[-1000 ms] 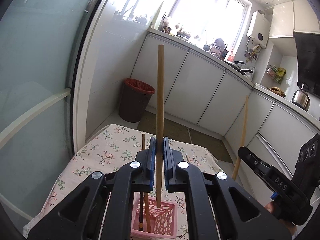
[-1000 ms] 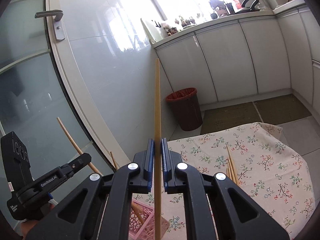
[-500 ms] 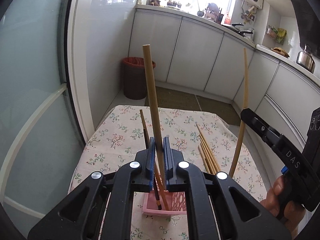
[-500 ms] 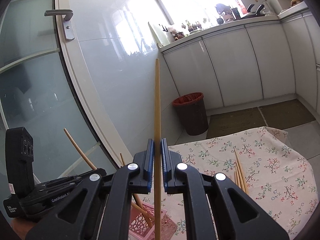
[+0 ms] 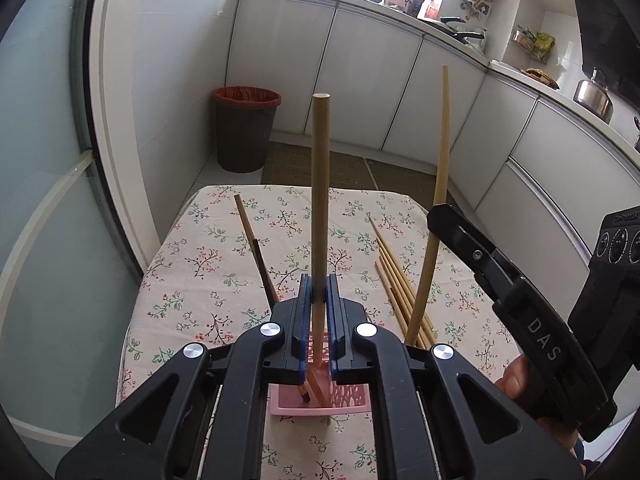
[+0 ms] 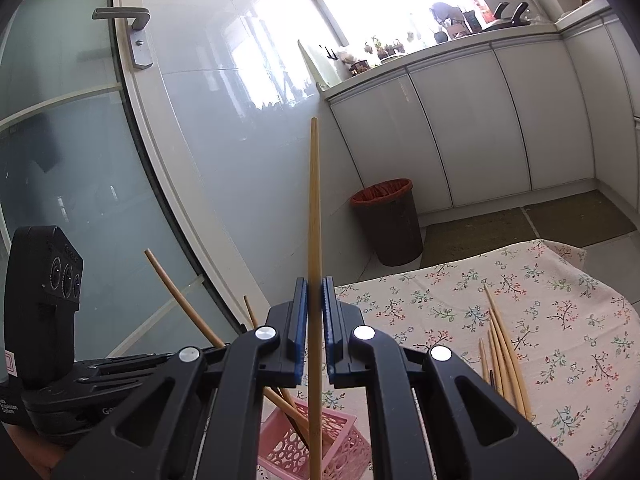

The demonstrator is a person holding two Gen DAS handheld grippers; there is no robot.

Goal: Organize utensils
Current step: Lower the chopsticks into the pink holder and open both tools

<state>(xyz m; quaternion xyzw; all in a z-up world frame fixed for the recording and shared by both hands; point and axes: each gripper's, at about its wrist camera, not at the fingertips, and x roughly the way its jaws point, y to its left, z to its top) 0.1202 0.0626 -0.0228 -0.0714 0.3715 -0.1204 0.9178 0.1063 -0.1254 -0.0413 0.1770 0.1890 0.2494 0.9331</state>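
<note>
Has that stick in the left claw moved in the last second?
Yes. The chopstick held by the left gripper has come down: its lower end now sits inside the pink basket.

White letters "DAS" run along the black arm of the right gripper (image 5: 440, 216), seen from the left wrist view. On the left gripper (image 6: 216, 344), seen from the right wrist view, pale lettering beginning "Go" shows on the body, the rest hidden. Small white print at its lower left edge is too small to read.
</note>
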